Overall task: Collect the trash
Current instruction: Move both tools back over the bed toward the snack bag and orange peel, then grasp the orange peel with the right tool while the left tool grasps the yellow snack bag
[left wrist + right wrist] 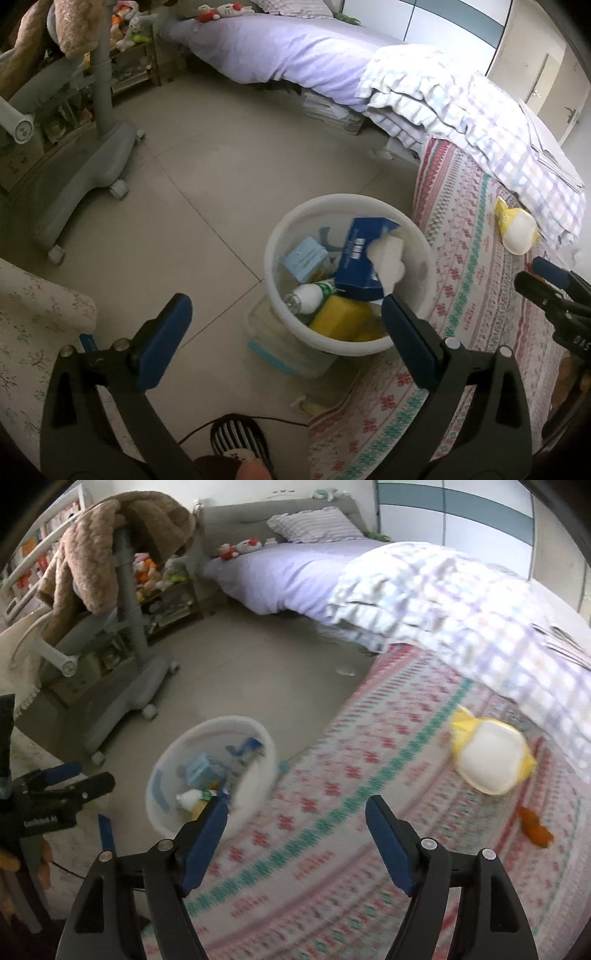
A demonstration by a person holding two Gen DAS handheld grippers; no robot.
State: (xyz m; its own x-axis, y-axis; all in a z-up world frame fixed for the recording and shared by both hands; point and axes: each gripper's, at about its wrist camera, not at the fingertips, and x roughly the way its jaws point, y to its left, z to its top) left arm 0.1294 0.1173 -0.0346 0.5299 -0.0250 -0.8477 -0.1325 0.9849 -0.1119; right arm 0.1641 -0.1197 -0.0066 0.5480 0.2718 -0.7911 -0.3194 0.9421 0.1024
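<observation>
My left gripper point(286, 302) hangs wide open over the white bin point(291, 225), nothing between its blue pads. Inside lie a dark blue box point(360, 266) with white lettering too small to read, a light blue carton point(304, 258), a white bottle point(308, 297) and something yellow point(340, 317). A crumpled tissue point(388, 260) sits at the rim, blurred. My right gripper point(297, 810) is spread wide too, empty above the patterned bedcover point(332, 849). Its view shows the yellow-and-white wrapper point(491, 760) close up, plus an orange scrap point(535, 827) the left view misses. Only the left view shows the striped slipper point(238, 439).
</observation>
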